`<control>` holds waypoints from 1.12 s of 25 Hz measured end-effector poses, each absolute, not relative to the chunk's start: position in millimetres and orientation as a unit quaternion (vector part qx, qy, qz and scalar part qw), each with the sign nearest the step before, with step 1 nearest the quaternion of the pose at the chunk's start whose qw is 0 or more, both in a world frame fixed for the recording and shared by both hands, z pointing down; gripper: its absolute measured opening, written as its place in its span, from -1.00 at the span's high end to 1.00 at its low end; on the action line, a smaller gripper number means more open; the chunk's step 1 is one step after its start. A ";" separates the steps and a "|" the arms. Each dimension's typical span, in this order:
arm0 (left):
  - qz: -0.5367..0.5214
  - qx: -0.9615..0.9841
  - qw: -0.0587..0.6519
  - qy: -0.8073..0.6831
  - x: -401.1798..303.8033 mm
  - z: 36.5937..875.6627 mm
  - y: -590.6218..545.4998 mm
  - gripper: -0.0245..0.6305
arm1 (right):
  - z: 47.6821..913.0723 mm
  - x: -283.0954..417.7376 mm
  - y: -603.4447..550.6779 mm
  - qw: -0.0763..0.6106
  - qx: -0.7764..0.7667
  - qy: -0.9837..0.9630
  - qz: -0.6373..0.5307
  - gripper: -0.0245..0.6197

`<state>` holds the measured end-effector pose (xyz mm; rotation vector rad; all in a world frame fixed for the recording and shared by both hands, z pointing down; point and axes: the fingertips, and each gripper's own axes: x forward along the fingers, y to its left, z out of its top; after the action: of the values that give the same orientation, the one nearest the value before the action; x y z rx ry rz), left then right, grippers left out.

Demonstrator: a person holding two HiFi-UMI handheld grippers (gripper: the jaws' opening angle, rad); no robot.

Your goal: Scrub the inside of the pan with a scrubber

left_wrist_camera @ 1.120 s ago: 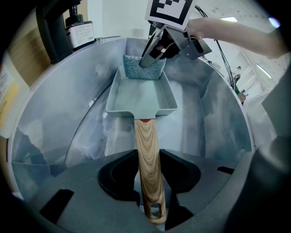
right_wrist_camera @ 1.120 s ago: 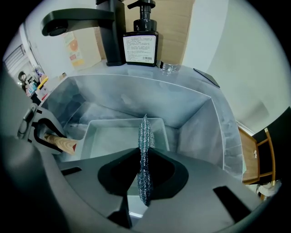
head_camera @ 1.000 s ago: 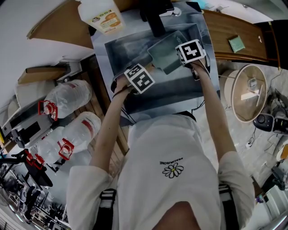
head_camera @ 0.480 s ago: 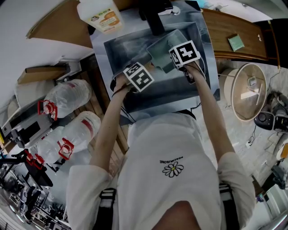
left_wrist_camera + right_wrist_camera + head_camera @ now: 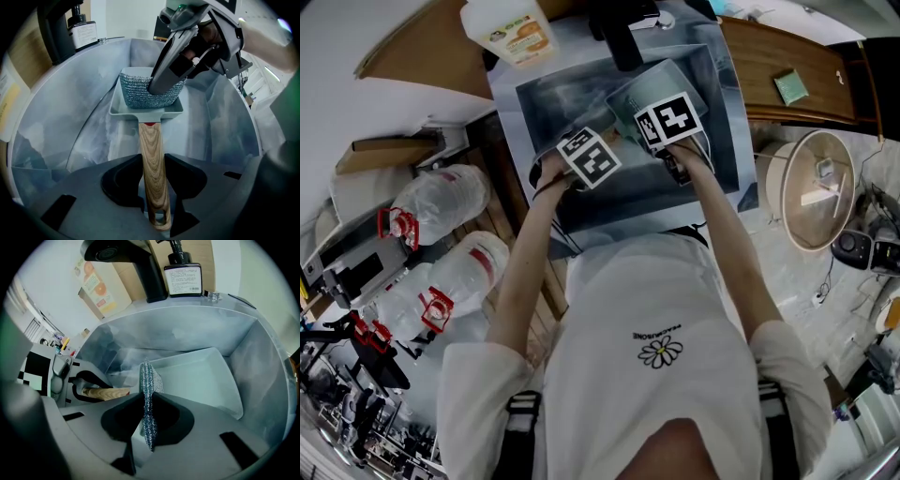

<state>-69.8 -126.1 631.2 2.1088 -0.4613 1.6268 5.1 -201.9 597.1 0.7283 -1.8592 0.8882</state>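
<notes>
Gripping the metallic scrubber (image 5: pixel 149 376) edge-on, the right gripper (image 5: pixel 149 401) is clenching its jaws against both faces of the pad. The pad's free end appears to be resting on the floor of the pan (image 5: pixel 201 376), close to the handle-side wall. The left gripper (image 5: pixel 152 164) is clamping the wooden handle (image 5: pixel 151 145), which is running out toward 12 o'clock into the square pan body. The pan is sitting inside the sink (image 5: pixel 265 357), with the faucet (image 5: pixel 119 258) and soap bottle (image 5: pixel 183 275) standing beyond it at 12 o'clock. For a good scrub, the left grip should be staying firm so the pan is not skating. The right gripper should be bearing down and sweeping from 3 to 9 o'clock across the floor and into the corners, keeping the jaw tips off the coating. The pad is thin and may fold or slip under heavy pressure. Against the earlier head views, the right gripper is now lying further toward 8 o'clock, nearer the left gripper, having crossed the pan. The left gripper is holding its position.
</notes>
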 end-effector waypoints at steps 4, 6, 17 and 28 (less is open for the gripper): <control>0.589 0.761 0.217 -0.167 -70.1 632.7 -126.7 0.45 | 597.9 -5.4 -195.1 0.447 0.292 -0.756 0.378 0.78; 0.591 0.759 0.216 -0.167 -70.6 633.4 -126.6 0.45 | 597.8 -10.5 -192.0 0.438 0.288 -0.757 0.390 0.78; 0.595 0.757 0.214 -0.165 -71.4 634.2 -125.8 0.45 | 597.7 -16.1 -188.3 0.435 0.287 -0.758 0.393 0.78; 0.576 0.770 0.209 -0.177 -68.6 626.4 -129.1 0.44 | 582.7 2.4 -202.7 0.422 0.318 -0.765 0.369 0.78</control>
<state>-68.6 -129.1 626.4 2.1428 -0.4923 1.6025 2.4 -202.7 582.7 0.7970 -1.9144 0.9231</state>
